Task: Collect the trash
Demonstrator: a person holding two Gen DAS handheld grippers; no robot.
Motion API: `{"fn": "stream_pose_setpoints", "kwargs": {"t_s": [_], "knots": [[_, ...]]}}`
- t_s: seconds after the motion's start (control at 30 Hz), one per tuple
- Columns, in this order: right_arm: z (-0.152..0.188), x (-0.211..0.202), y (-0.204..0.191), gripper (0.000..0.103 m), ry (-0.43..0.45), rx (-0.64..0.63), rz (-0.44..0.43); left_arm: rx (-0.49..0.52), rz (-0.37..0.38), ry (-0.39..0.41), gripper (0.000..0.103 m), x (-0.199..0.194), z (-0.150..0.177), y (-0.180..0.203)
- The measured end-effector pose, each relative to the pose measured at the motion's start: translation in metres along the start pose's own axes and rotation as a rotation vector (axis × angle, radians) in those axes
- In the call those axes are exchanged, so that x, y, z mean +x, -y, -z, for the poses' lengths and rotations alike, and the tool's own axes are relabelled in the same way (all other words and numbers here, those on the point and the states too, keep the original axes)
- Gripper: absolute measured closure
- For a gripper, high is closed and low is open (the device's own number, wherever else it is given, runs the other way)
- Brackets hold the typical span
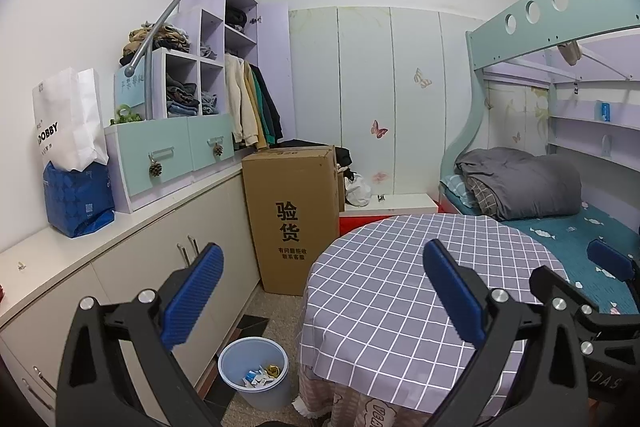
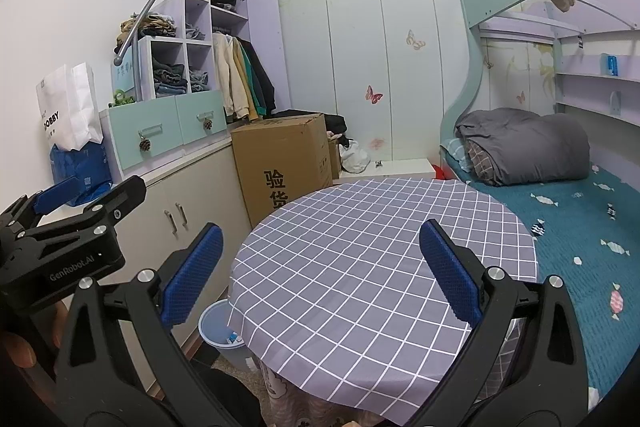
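A light blue bin [image 1: 255, 375] stands on the floor left of the round table [image 1: 380, 287], with paper scraps and wrappers [image 1: 262, 375] inside. In the right wrist view the bin [image 2: 214, 331] is partly hidden under the table's edge. The table [image 2: 360, 267] has a grey checked cloth and nothing on it. My left gripper [image 1: 320, 291] is open and empty, held above the table's left edge and the bin. My right gripper [image 2: 320, 271] is open and empty over the table. The left gripper also shows in the right wrist view [image 2: 76, 203], to the left.
A tall cardboard box [image 1: 294, 219] stands behind the bin beside white cabinets [image 1: 168, 267]. A blue pack and white paper bag [image 1: 72, 147] sit on the counter. A bunk bed [image 1: 560, 219] with a grey quilt lies right of the table. Wardrobe doors [image 1: 380, 99] close the back.
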State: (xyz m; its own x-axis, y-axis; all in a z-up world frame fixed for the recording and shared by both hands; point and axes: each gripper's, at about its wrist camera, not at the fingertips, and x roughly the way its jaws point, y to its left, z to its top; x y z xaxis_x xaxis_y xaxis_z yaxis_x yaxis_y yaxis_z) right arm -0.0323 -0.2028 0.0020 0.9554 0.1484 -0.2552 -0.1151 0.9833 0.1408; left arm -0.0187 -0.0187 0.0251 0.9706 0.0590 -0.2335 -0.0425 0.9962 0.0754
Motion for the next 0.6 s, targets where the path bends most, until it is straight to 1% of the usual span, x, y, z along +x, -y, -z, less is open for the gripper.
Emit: {"fn": "stream_pose_setpoints", "kwargs": {"t_s": [0.6], "knots": [[0.0011, 0.0016, -0.0002, 0.007, -0.013, 0.005, 0.000, -0.001, 0.003, -0.008, 0.005, 0.0017, 0.0022, 0.0003]]}}
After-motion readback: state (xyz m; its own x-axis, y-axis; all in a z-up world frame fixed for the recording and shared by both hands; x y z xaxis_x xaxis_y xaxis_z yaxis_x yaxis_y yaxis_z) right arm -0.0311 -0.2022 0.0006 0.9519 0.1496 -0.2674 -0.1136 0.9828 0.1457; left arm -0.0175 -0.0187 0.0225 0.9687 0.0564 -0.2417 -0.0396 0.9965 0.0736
